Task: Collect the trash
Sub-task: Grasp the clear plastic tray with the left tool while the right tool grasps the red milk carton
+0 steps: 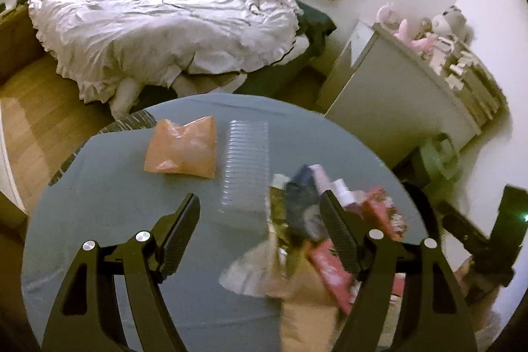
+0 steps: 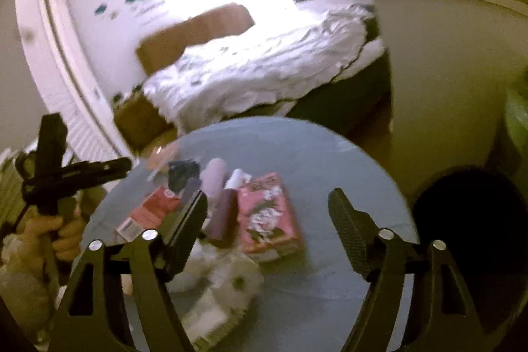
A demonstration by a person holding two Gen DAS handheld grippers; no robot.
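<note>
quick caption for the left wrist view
Open left gripper above a round grey table with orange bag, clear tray.

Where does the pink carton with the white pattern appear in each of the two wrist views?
Left wrist view: the pink carton is at lower right, partly behind the right finger.
Right wrist view: pink carton near the centre, between the open fingers.
Shared landmark: the round grey table.

Bare tabletop is lying open on the near left of the round table, while a wrapper pile is crowding its right; a cabinet is standing just beyond.
</note>
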